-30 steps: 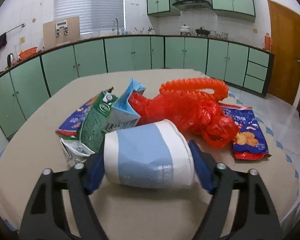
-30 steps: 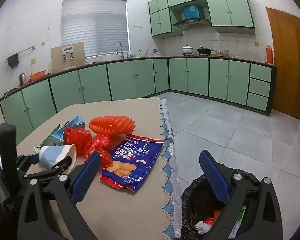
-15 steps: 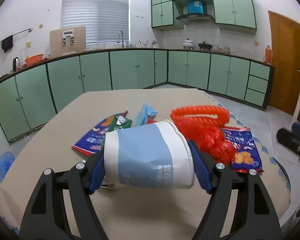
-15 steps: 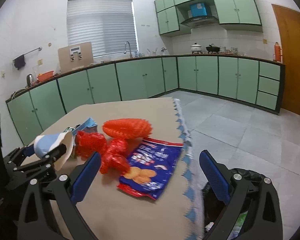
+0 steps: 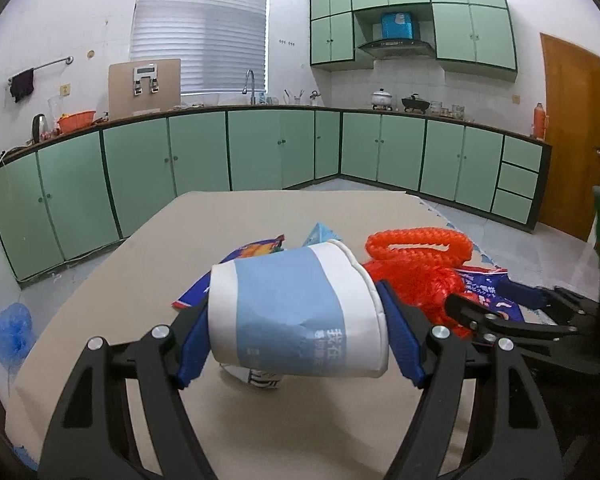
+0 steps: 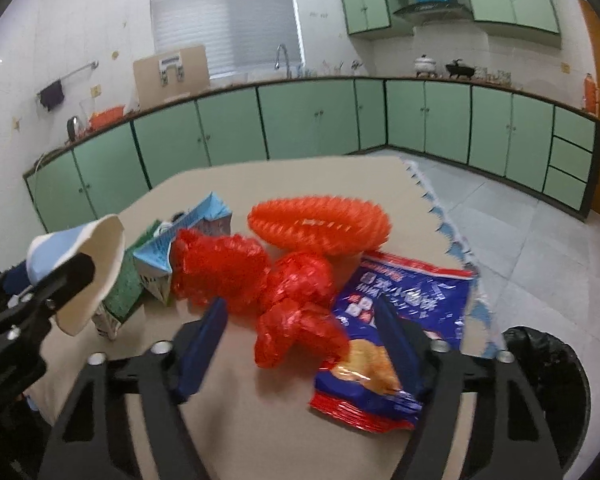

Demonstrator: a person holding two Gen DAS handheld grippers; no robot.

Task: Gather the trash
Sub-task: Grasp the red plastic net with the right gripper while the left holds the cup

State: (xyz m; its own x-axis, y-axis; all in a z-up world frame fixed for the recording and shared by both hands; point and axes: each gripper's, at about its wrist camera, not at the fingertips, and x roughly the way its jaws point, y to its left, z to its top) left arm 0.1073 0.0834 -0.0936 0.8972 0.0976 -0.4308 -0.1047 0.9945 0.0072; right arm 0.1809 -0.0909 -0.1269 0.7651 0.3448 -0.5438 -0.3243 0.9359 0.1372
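My left gripper (image 5: 296,336) is shut on a white and blue paper cup (image 5: 296,312) and holds it on its side above the table; the cup also shows at the left of the right wrist view (image 6: 80,264). My right gripper (image 6: 300,344) is open, its fingers on either side of a crumpled red plastic bag (image 6: 296,320). Beside the bag lie a blue snack packet (image 6: 396,328), an orange foam net (image 6: 320,220) and a flattened milk carton (image 6: 160,256). The right gripper also shows at the right of the left wrist view (image 5: 512,312).
A beige table (image 5: 140,280) holds the trash pile. A bin with a black liner (image 6: 548,384) stands on the floor at the table's right edge. Green cabinets (image 5: 260,148) run along the walls. A second blue snack packet (image 5: 244,256) lies behind the cup.
My left gripper has lifted the cup up off the table. My right gripper has swung left from over the bin to the table and now straddles the red bag.
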